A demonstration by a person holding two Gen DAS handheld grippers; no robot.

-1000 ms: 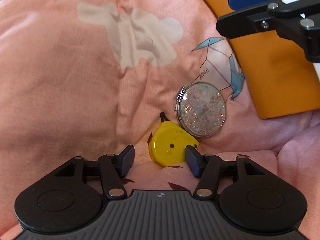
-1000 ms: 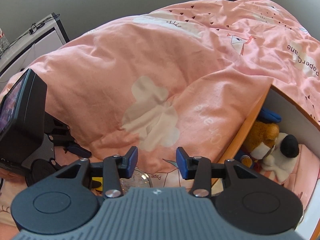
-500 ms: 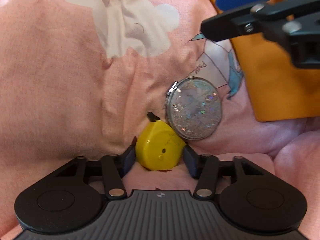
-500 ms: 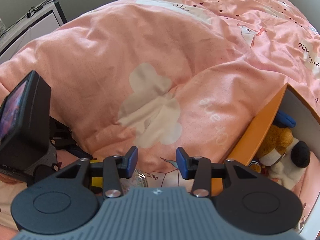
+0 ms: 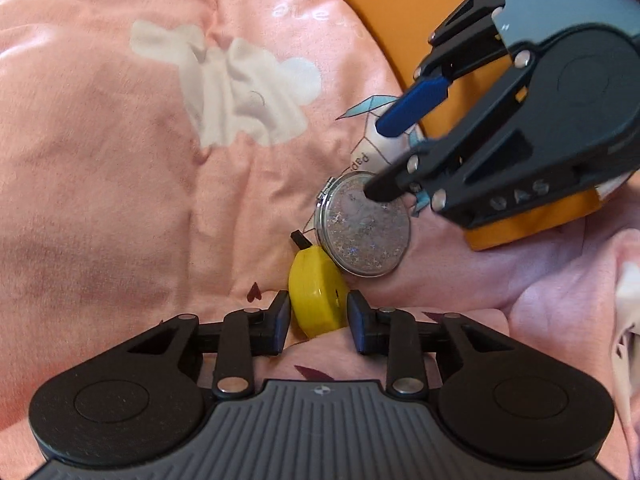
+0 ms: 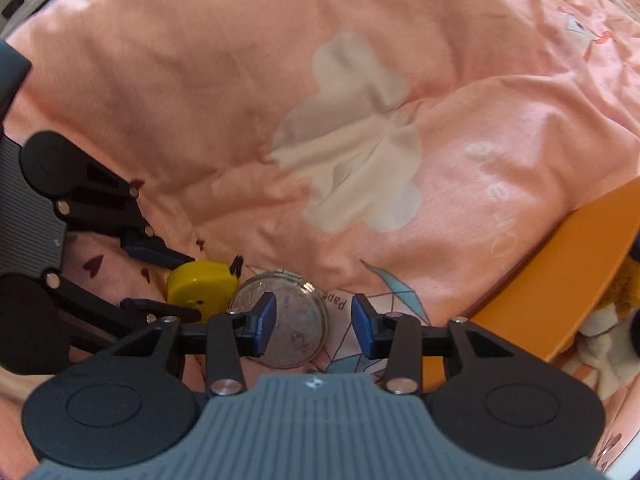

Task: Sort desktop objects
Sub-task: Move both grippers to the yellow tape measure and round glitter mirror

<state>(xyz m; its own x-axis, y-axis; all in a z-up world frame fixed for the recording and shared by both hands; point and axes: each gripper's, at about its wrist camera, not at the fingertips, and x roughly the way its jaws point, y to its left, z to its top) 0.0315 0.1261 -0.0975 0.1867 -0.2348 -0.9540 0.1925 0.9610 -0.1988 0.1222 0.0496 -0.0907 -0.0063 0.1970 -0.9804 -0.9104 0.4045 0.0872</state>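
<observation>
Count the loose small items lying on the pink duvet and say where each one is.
2. The yellow tape measure sits between the closing left gripper fingers; the glittery round compact touches it, under the right gripper. Duvet folds may hide others.

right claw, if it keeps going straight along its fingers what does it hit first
Most likely the round glittery compact: the right claw points down over it, its left finger already overlapping the lid and its right finger over the pink duvet beside it. How far above it hangs is unclear.
</observation>
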